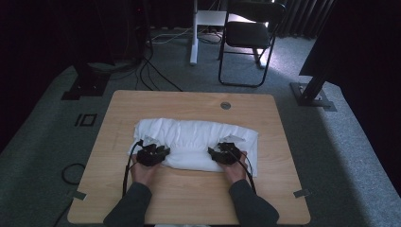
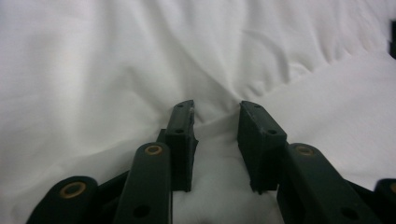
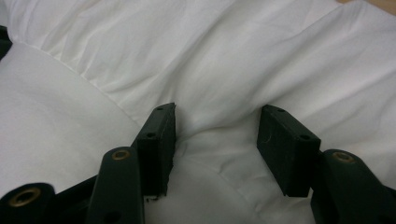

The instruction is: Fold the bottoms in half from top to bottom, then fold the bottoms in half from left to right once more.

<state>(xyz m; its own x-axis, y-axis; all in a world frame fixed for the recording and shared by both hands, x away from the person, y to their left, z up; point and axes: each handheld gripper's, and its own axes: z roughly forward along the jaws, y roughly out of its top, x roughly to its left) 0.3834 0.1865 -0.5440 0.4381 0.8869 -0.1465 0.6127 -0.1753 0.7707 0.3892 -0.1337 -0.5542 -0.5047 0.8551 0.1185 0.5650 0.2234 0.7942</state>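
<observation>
A white cloth (image 1: pixel 194 135) lies folded into a long bundle across the middle of the wooden table (image 1: pixel 189 196). My left gripper (image 1: pixel 157 151) rests on the cloth's near left part. In the left gripper view its jaws (image 2: pixel 215 111) pinch a raised fold of the cloth (image 2: pixel 140 60), and creases run into the gap. My right gripper (image 1: pixel 221 152) rests on the near right part. In the right gripper view its jaws (image 3: pixel 217 114) stand wider apart, with a loose ridge of cloth (image 3: pixel 224 56) between them and room beside the right pad.
A round grommet (image 1: pixel 225 105) sits in the table's far edge. Beyond the table stand a black folding chair (image 1: pixel 250 35), a white post (image 1: pixel 194 33) and cables on the grey carpet. Tape marks lie at the near corners. Bare wood lies all round the cloth.
</observation>
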